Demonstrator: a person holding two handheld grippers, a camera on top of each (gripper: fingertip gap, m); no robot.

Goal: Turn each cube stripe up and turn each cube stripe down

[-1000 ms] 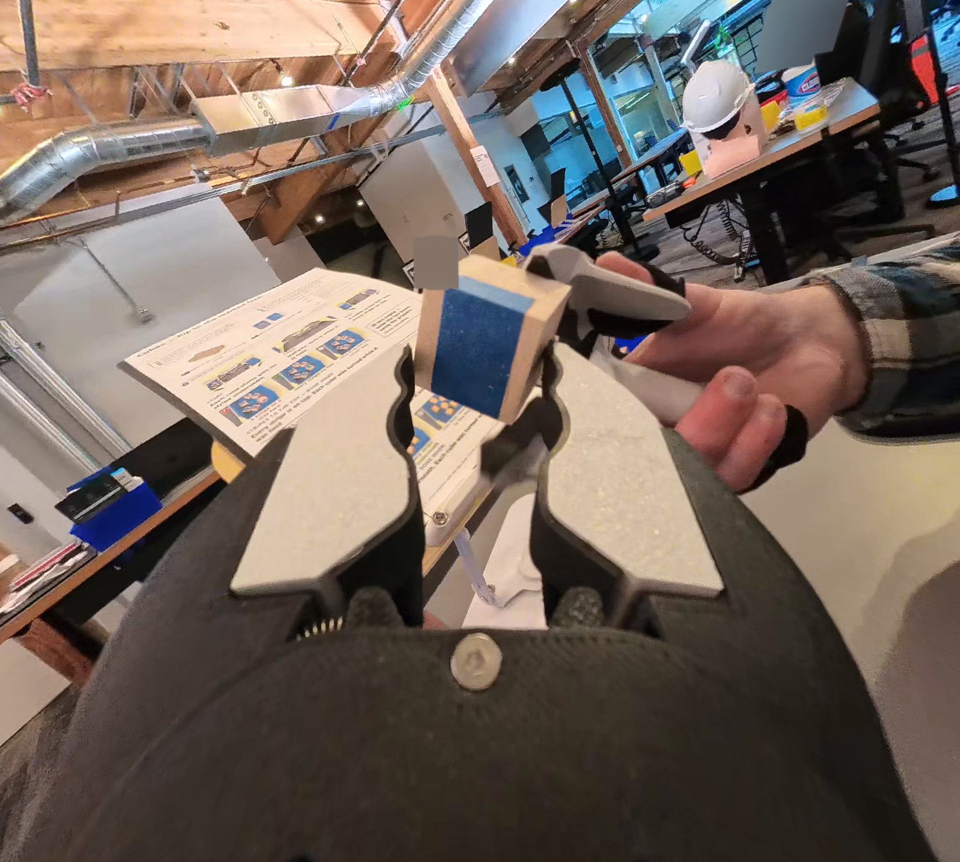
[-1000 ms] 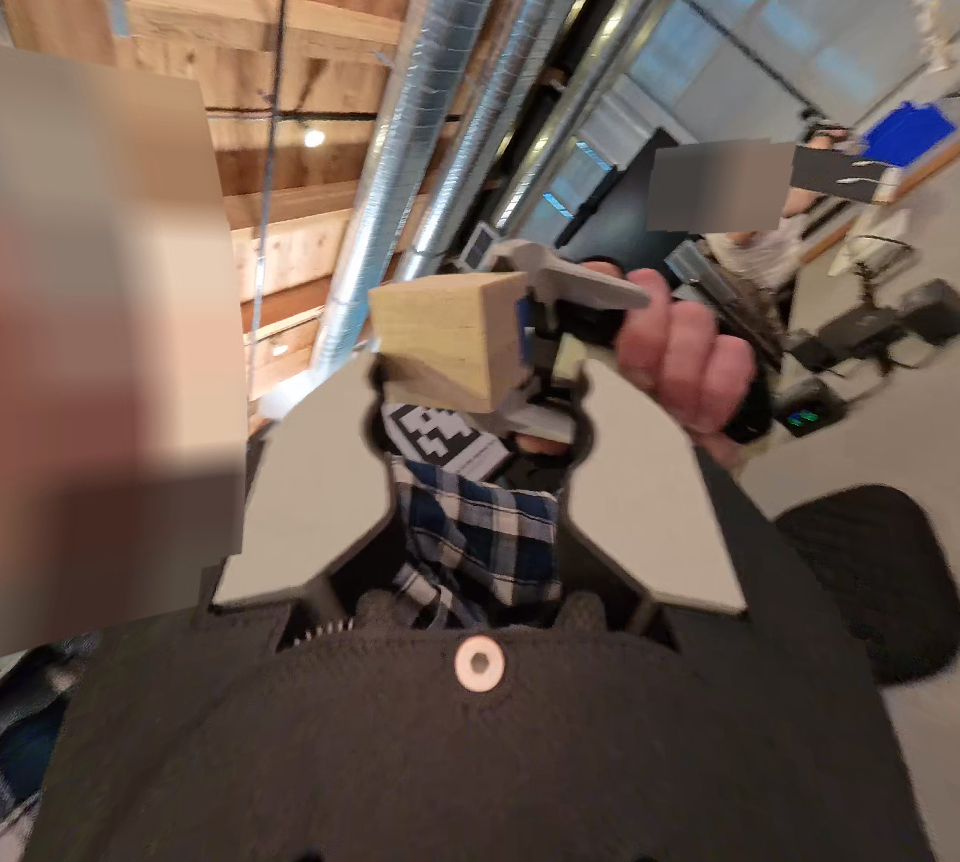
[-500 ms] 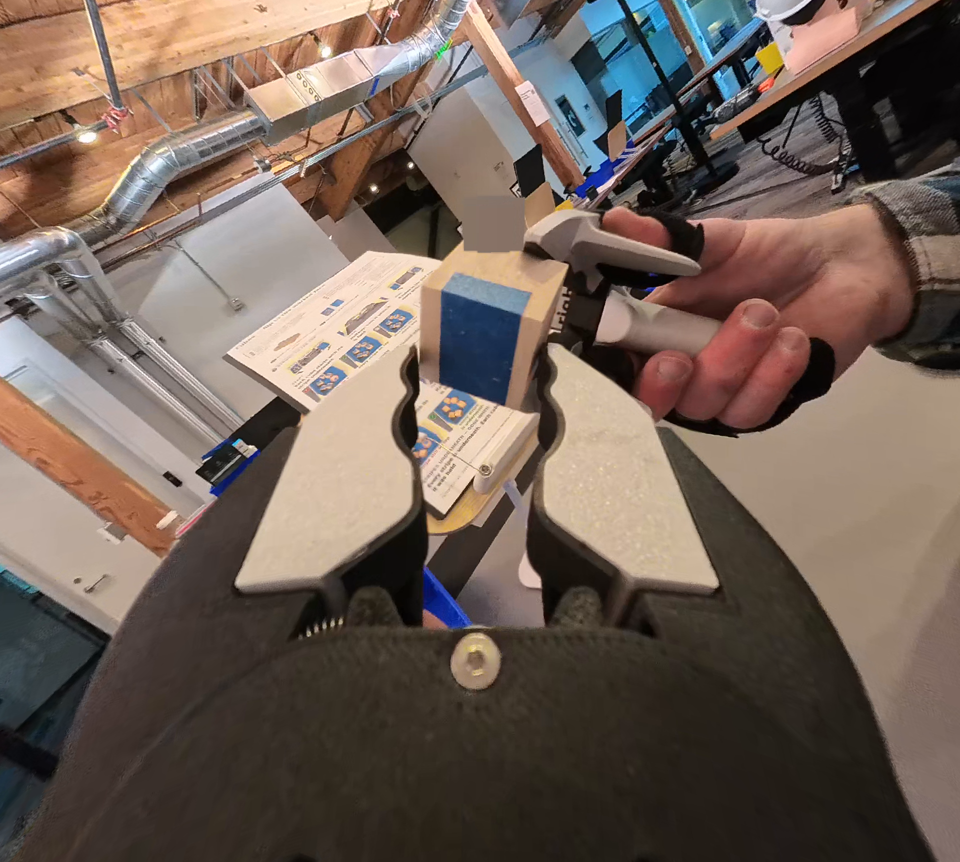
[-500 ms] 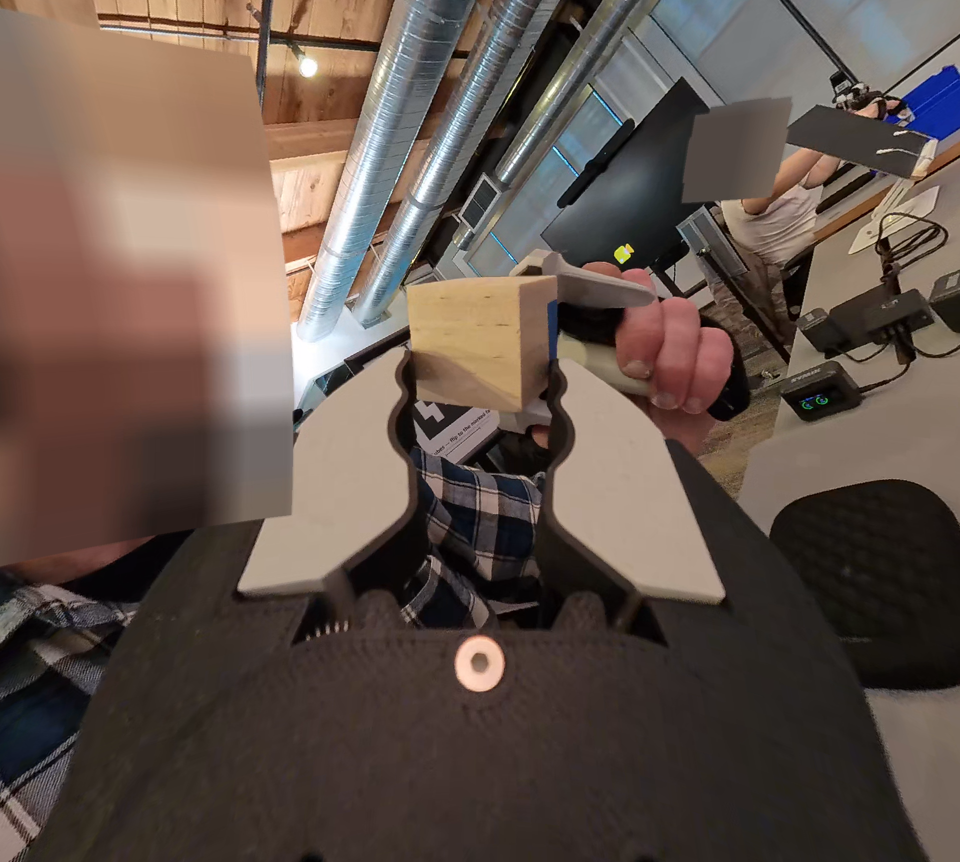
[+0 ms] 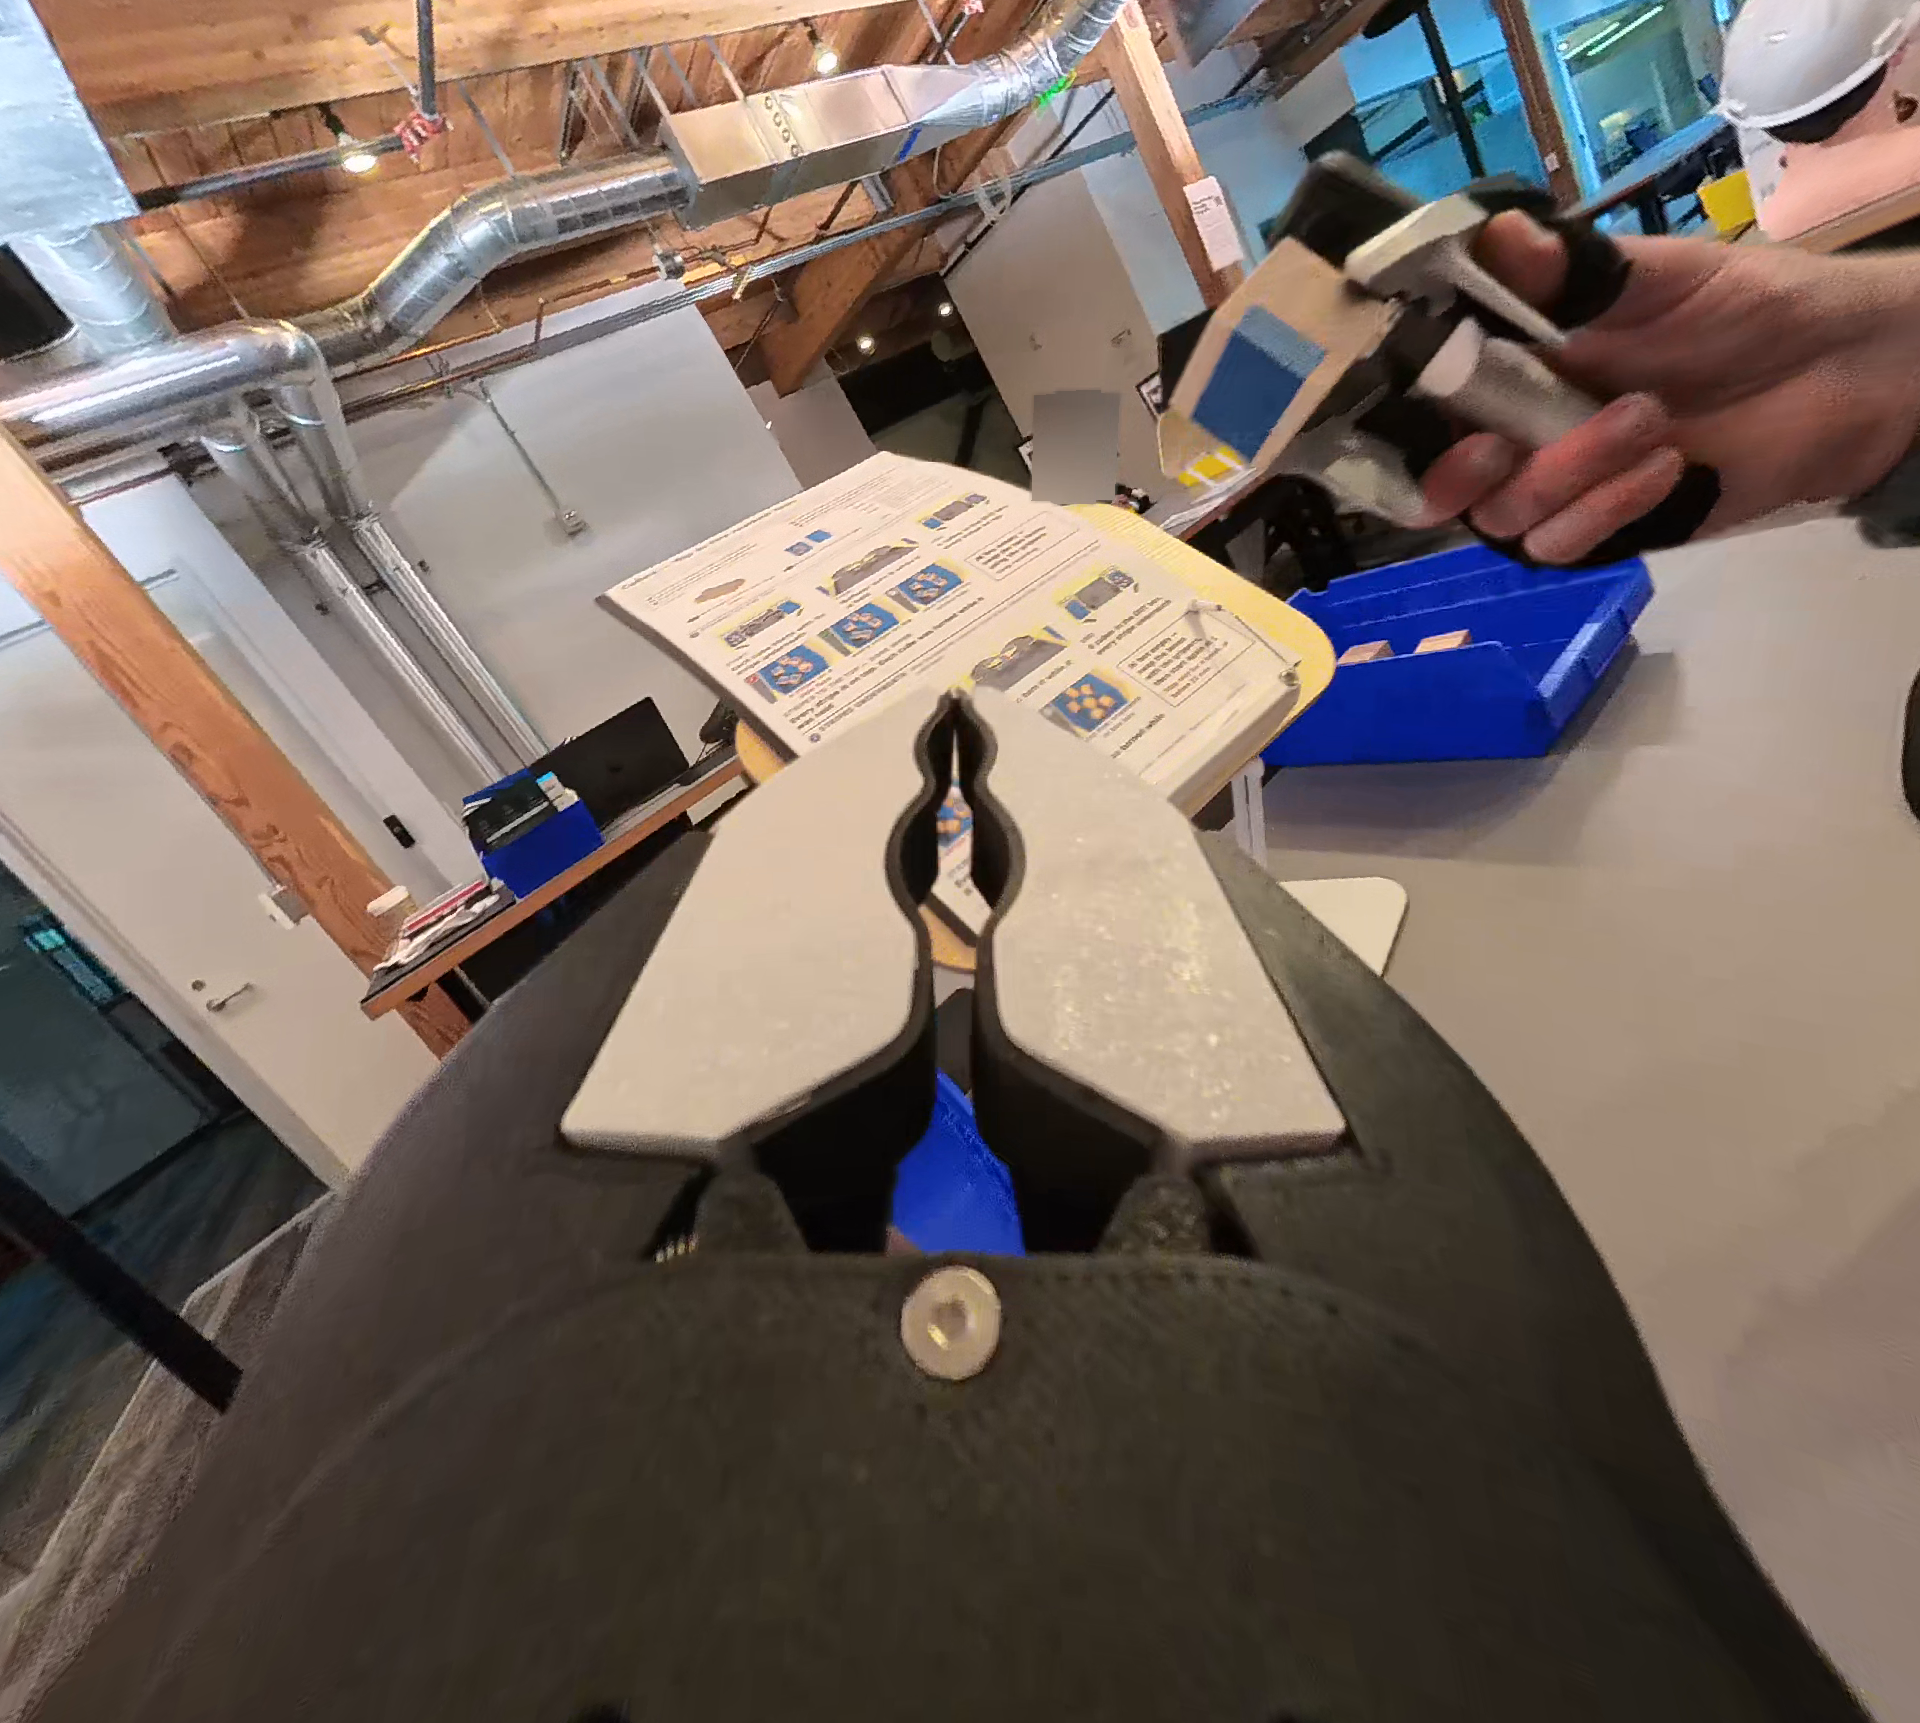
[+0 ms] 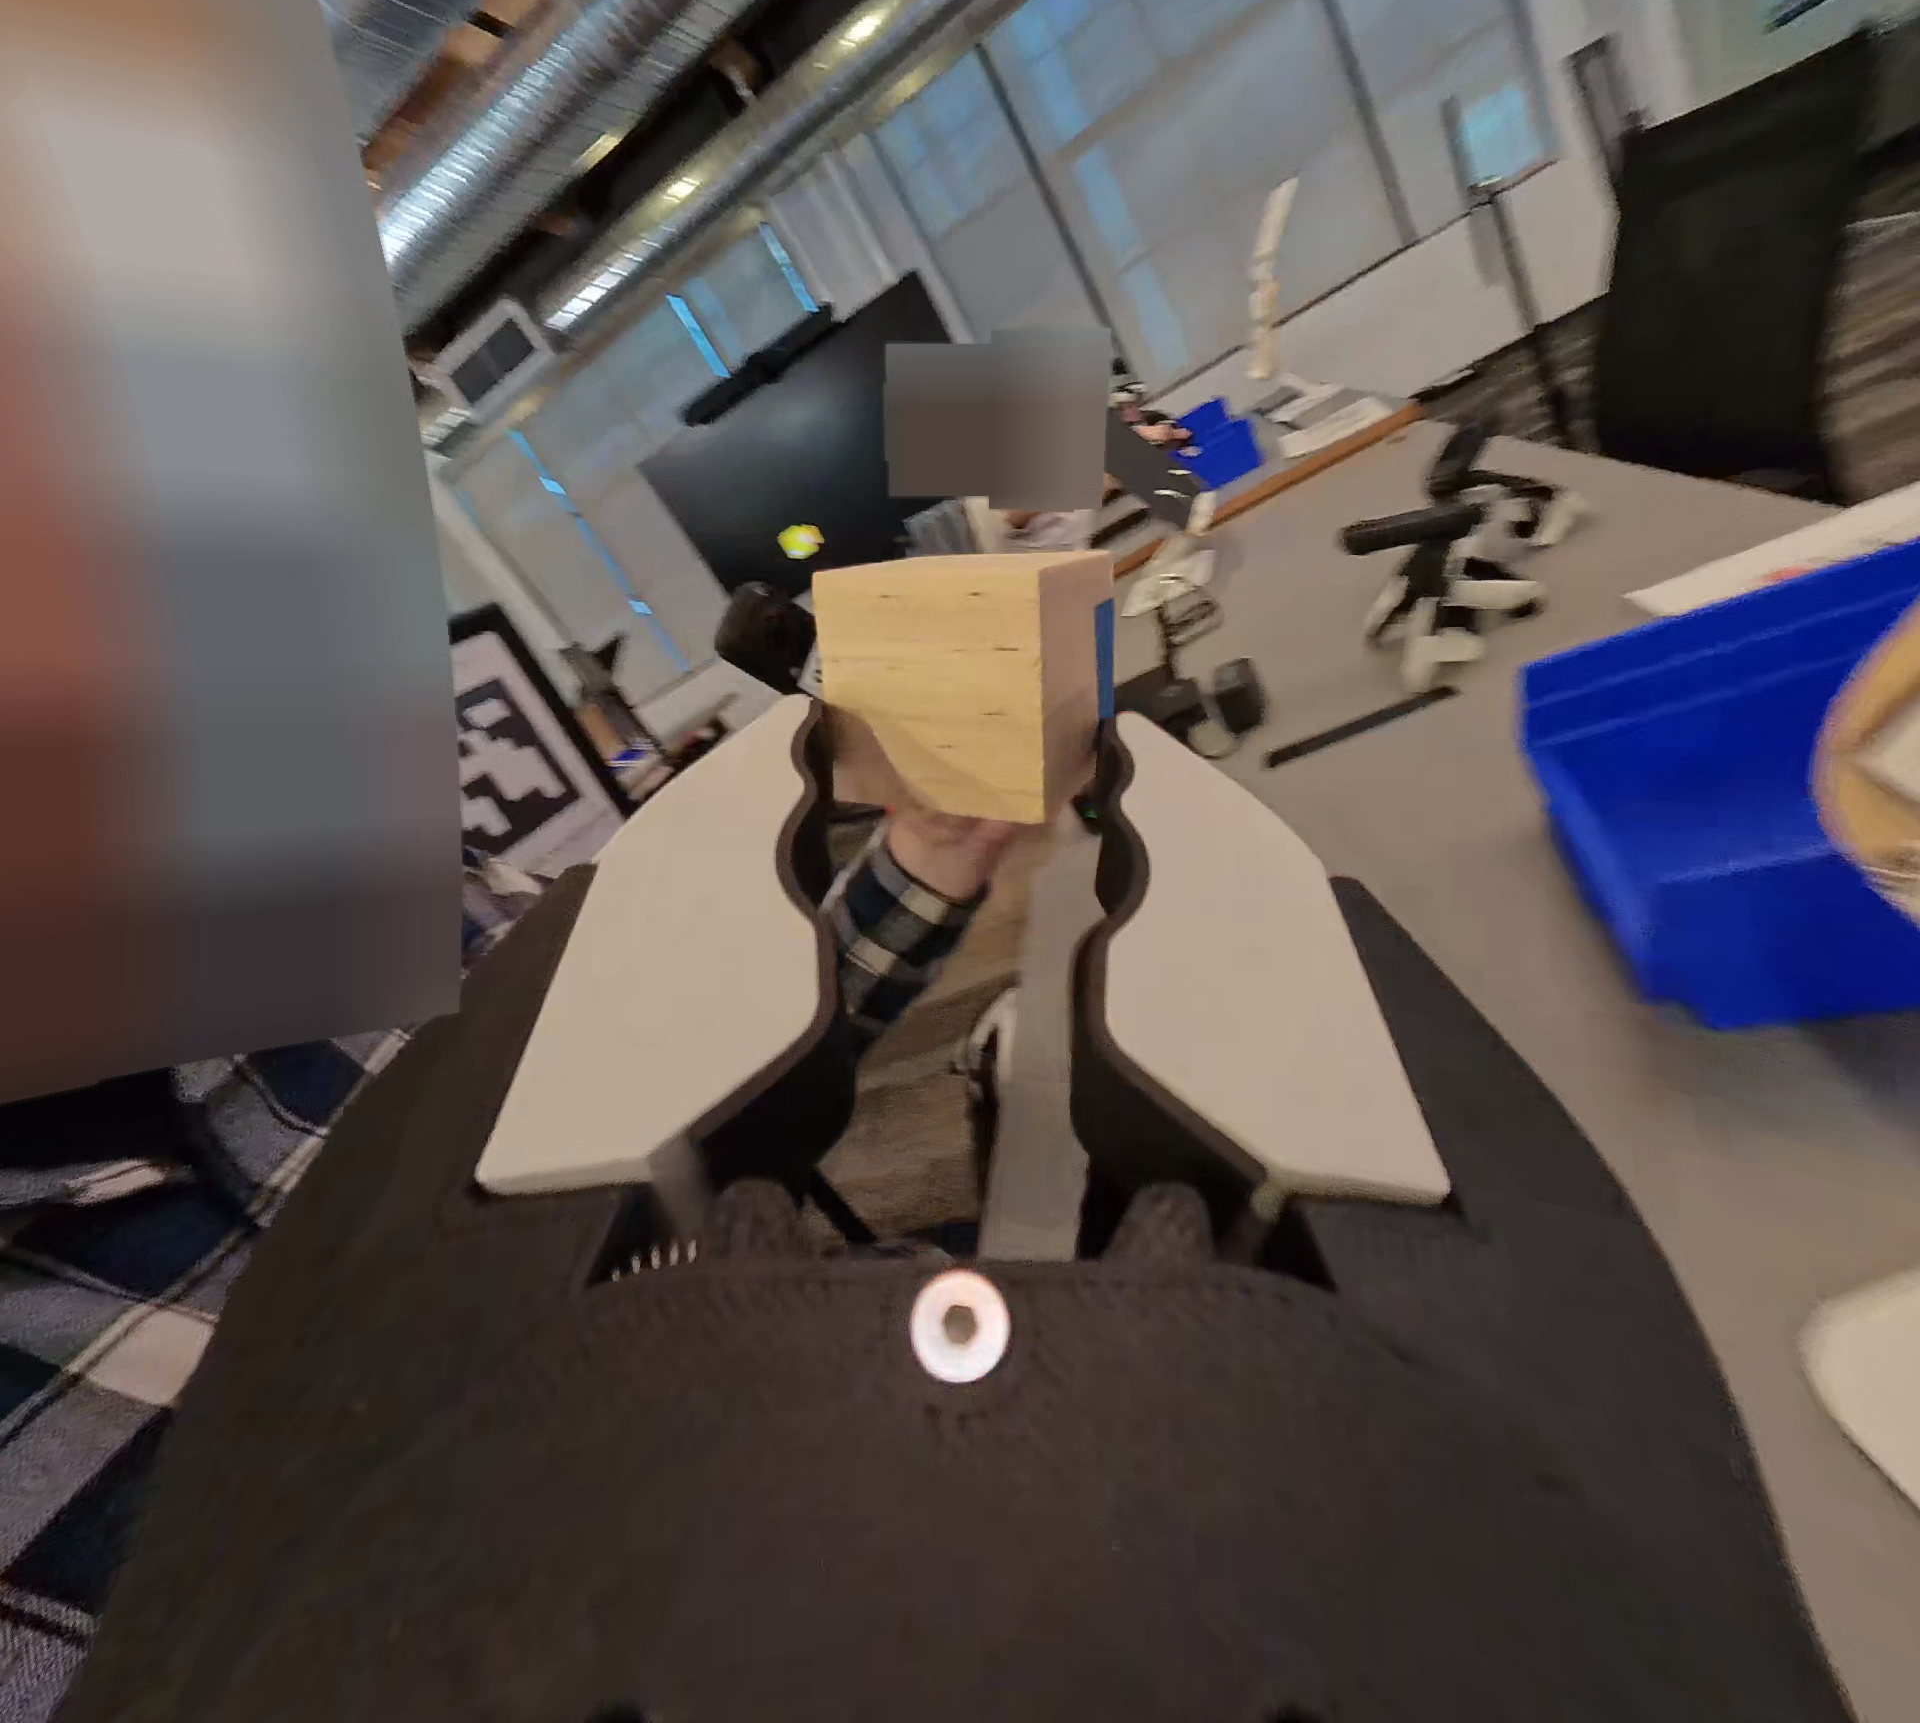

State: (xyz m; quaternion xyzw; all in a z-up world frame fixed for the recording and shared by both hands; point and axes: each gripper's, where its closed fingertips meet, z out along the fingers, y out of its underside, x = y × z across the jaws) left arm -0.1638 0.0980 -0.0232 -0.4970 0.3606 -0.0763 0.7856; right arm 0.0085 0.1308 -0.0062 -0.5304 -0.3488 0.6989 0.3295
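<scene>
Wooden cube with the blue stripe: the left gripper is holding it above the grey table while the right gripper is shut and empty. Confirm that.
The grippers are swapped. The right gripper holds the wooden cube above the grey table; the left gripper is shut and empty. Both wrist views show it.

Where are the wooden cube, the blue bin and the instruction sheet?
wooden cube point(image 6: 935, 676): right wrist view, on its plain wooden front face.
blue bin point(image 5: 1455, 717): left wrist view, on its near outer wall.
instruction sheet point(image 5: 935, 593): left wrist view, on the page's middle.
</scene>
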